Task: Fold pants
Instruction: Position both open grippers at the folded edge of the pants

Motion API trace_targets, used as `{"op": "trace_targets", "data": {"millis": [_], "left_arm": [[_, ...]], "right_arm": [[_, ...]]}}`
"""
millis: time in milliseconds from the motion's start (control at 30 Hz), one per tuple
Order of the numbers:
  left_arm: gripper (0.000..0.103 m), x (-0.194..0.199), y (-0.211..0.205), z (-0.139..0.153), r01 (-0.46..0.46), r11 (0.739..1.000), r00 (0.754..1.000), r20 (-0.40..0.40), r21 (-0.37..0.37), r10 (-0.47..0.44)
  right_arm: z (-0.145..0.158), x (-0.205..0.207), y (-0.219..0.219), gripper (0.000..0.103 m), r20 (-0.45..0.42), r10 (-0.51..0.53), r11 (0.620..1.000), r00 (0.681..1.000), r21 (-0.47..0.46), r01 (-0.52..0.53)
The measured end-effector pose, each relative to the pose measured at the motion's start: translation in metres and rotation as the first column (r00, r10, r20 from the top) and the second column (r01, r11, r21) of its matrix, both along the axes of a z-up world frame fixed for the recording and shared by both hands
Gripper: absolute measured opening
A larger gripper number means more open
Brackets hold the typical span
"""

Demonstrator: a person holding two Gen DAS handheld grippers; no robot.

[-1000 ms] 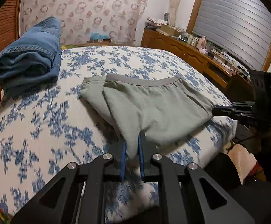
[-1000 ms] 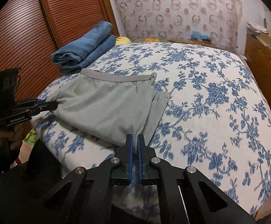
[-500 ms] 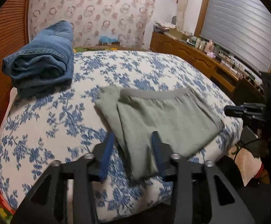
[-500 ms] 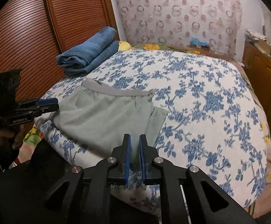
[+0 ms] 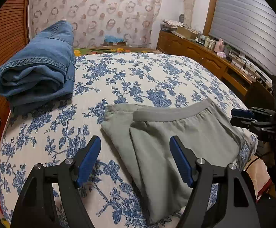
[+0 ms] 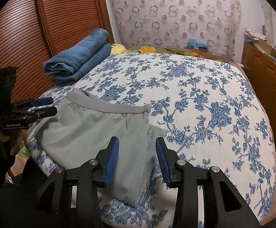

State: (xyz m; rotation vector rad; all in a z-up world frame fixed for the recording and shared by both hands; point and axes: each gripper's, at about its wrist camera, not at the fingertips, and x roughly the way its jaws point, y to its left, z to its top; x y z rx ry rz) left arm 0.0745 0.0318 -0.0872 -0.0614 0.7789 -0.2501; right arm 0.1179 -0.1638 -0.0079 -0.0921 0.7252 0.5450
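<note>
Grey pants [image 5: 178,142] lie at the bed's near edge, both grippers' fingers [image 5: 89,158] opening, gripping nothing.

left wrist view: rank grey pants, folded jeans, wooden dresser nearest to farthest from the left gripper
1. grey pants, lying between the opening jaws of the left gripper
2. folded jeans, far left on the bed
3. wooden dresser, beyond the bed, right

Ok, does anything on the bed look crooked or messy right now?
Slightly. The folded grey pants are uneven: an under layer sticks out past the top layer on one side, and the lower corner hangs over the edge of the bed. The folded jeans look tidy. Nothing is spilled or damaged.
</note>
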Motion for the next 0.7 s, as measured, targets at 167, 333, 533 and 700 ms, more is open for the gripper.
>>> {"op": "trace_targets", "data": {"millis": [167,333,533,700], "left_arm": [[0.075,0.007,0.000,0.002,-0.007,1.000,1.000,0.004,0.009,0.007],[0.075,0.014,0.001,0.000,-0.015,1.000,1.000,-0.001,0.008,0.015],[0.075,0.020,0.001,-0.004,-0.023,1.000,1.000,-0.016,0.017,0.023],[0.075,0.025,0.003,-0.008,-0.028,1.000,0.999,-0.035,0.013,0.029]], "right_arm": [[-0.006,0.014,0.006,0.042,-0.018,-0.038,0.999,0.999,-0.014,0.038],[-0.010,0.022,0.011,0.042,-0.028,-0.060,0.998,0.998,-0.030,0.059],[-0.014,0.030,0.014,0.042,-0.051,-0.070,0.997,0.996,-0.029,0.068],[-0.015,0.034,0.017,0.042,-0.057,-0.072,0.997,0.996,-0.022,0.071]]}}
